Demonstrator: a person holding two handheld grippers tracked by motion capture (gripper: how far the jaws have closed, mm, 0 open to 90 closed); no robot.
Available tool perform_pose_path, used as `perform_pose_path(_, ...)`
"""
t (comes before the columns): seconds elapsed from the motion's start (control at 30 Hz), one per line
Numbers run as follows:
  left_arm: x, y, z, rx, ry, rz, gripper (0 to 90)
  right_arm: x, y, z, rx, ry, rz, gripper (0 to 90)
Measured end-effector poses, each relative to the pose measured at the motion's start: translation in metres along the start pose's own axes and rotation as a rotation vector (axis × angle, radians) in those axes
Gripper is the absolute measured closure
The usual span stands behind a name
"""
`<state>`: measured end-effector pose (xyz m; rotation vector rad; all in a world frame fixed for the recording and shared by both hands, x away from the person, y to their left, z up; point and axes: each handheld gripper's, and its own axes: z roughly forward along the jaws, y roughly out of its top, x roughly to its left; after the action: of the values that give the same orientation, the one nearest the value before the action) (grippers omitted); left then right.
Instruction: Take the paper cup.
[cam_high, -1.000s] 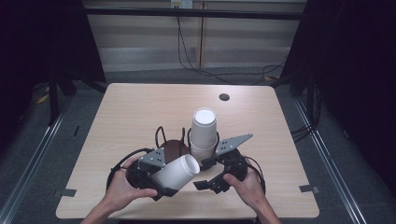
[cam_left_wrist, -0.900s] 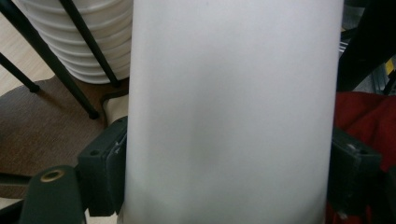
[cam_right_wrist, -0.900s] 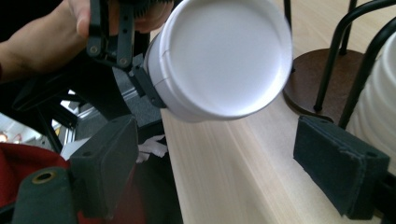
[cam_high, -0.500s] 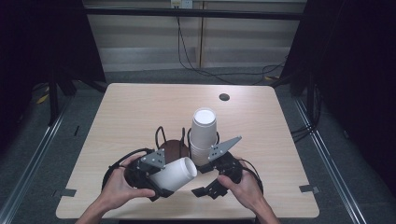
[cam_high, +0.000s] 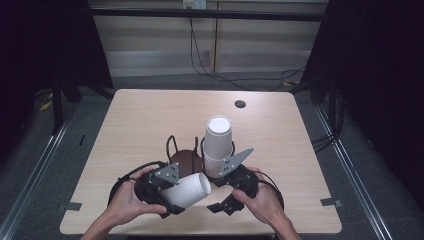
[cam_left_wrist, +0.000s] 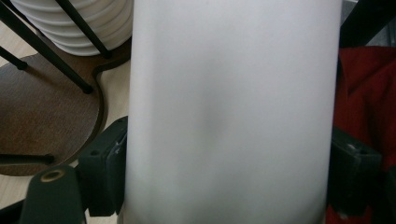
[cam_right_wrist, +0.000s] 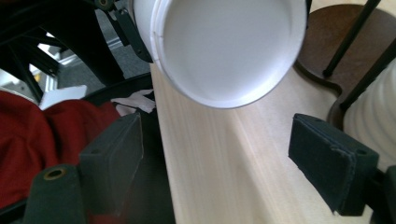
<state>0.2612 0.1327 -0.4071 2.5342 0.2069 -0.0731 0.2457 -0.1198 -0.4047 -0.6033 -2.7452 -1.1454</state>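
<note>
the left gripper (cam_high: 167, 192) is clamped across the wall of a white paper cup (cam_high: 189, 190), one jaw on each side, holding it on its side above the near table (cam_high: 140, 120) edge. the right gripper (cam_high: 227, 200) has its jaws spread wide and empty, facing the cup's mouth (cam_right_wrist: 229, 46). just behind stands a cup stack (cam_high: 218, 145) in a wire holder (cam_high: 182, 160) on a dark base.

handling, as judged: the cup is light, thin-walled and easily crushed. grip lightly at mid-wall, or near the stiffer rolled rim.
</note>
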Motion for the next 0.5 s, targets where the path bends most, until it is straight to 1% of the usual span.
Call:
perform_pose_path(0.03, -0.002, 0.001, 0.000, 0.018, 0.007, 0.016, 17.8, 0.000, 0.000, -0.001, 0.005, -0.009, -0.010, 17.9)
perform_pose_path(0.1, -0.003, 0.002, 0.000, 0.026, 0.013, 0.022, 17.7, 0.000, -0.001, 0.000, 0.010, -0.014, -0.028, 17.5)
perform_pose_path(0.13, -0.004, 0.003, 0.001, 0.036, 0.034, 0.035, 17.7, 0.000, -0.001, 0.000, 0.010, -0.014, -0.028, 17.5)
perform_pose_path(0.17, -0.006, 0.003, 0.001, 0.048, 0.046, 0.047, 17.7, -0.001, -0.002, 0.001, 0.015, -0.017, -0.035, 16.6)
perform_pose_path(0.2, -0.007, 0.004, 0.002, 0.053, 0.042, 0.058, 17.7, -0.001, -0.002, 0.003, 0.022, -0.013, -0.047, 15.0)
perform_pose_path(0.23, -0.007, 0.004, 0.003, 0.057, 0.045, 0.054, 17.7, -0.001, -0.002, 0.006, 0.038, -0.016, -0.056, 14.8)
perform_pose_path(0.27, -0.007, 0.005, 0.004, 0.066, 0.049, 0.060, 17.7, -0.001, -0.002, 0.006, 0.038, -0.016, -0.056, 14.8)
perform_pose_path(0.33, -0.009, 0.006, 0.005, 0.070, 0.051, 0.059, 17.7, 0.000, -0.002, 0.009, 0.062, 0.001, -0.057, 14.8)
perform_pose_path(0.37, -0.009, 0.006, 0.005, 0.075, 0.051, 0.068, 17.7, 0.000, -0.001, 0.011, 0.062, 0.001, -0.058, 14.8)
perform_pose_path(0.4, -0.010, 0.007, 0.005, 0.078, 0.049, 0.067, 17.7, 0.001, 0.000, 0.013, 0.086, 0.025, -0.050, 15.8)
perform_pose_path(0.43, -0.012, 0.008, 0.006, 0.087, 0.046, 0.070, 17.7, 0.001, 0.000, 0.014, 0.093, 0.041, -0.048, 19.1)
perform_pose_path(0.47, -0.012, 0.008, 0.006, 0.087, 0.046, 0.070, 17.7, 0.001, 0.000, 0.014, 0.093, 0.041, -0.048, 19.1)
perform_pose_path(0.5, -0.013, 0.008, 0.007, 0.090, 0.046, 0.069, 17.7, 0.001, 0.001, 0.015, 0.105, 0.061, -0.034, 21.2)
